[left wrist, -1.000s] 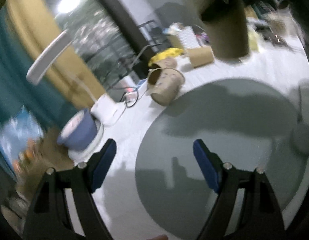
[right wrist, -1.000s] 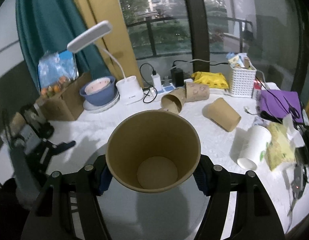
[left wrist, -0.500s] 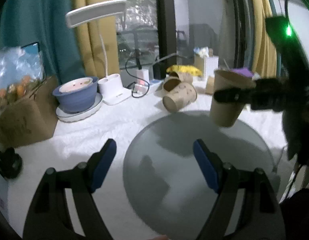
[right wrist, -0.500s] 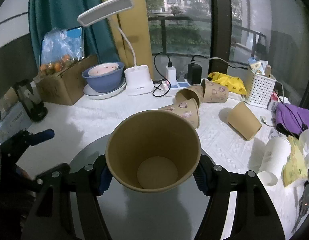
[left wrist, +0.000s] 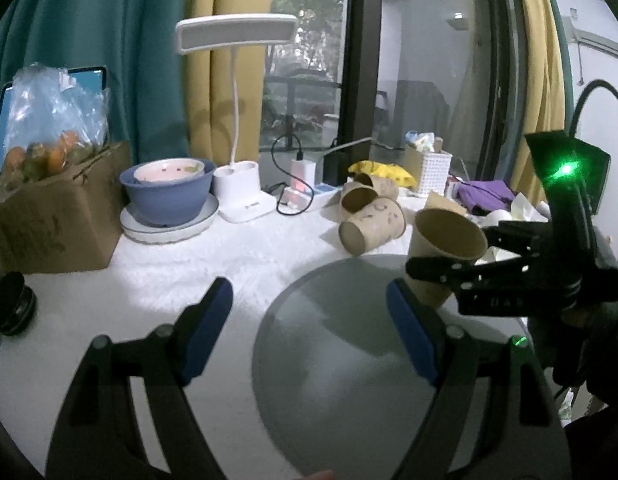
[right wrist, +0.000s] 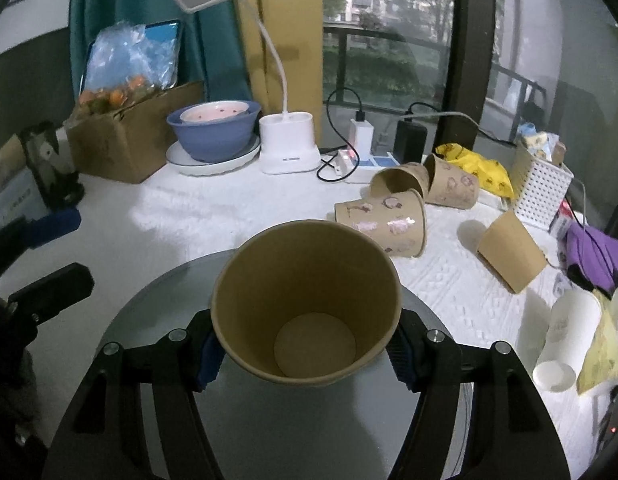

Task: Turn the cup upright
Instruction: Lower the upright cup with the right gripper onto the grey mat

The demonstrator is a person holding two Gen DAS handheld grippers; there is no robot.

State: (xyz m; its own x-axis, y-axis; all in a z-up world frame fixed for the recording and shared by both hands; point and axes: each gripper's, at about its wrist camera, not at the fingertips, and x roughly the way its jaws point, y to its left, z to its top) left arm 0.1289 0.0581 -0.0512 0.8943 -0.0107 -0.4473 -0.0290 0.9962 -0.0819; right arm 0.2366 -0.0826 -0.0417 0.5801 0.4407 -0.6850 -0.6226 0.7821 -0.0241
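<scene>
My right gripper (right wrist: 305,354) is shut on a plain brown paper cup (right wrist: 305,304), mouth up and tilted slightly toward the camera, over the round grey mat (right wrist: 269,432). In the left wrist view the same cup (left wrist: 441,256) sits in the right gripper (left wrist: 449,276) at the mat's (left wrist: 349,360) far right edge; I cannot tell if its base touches the mat. My left gripper (left wrist: 309,320) is open and empty, low over the mat's near left side.
Several paper cups lie on their sides behind the mat: a patterned one (right wrist: 383,222), two more (right wrist: 425,182) and a plain brown one (right wrist: 509,256). A white cup (right wrist: 565,336) lies at the right. A lamp (right wrist: 287,148), blue bowl (right wrist: 213,132), cardboard box (right wrist: 133,140) and white basket (right wrist: 541,188) line the back.
The right gripper has carried the cup lower and nearer to the mat. The left gripper has swung and levelled, now facing the table from the left.
</scene>
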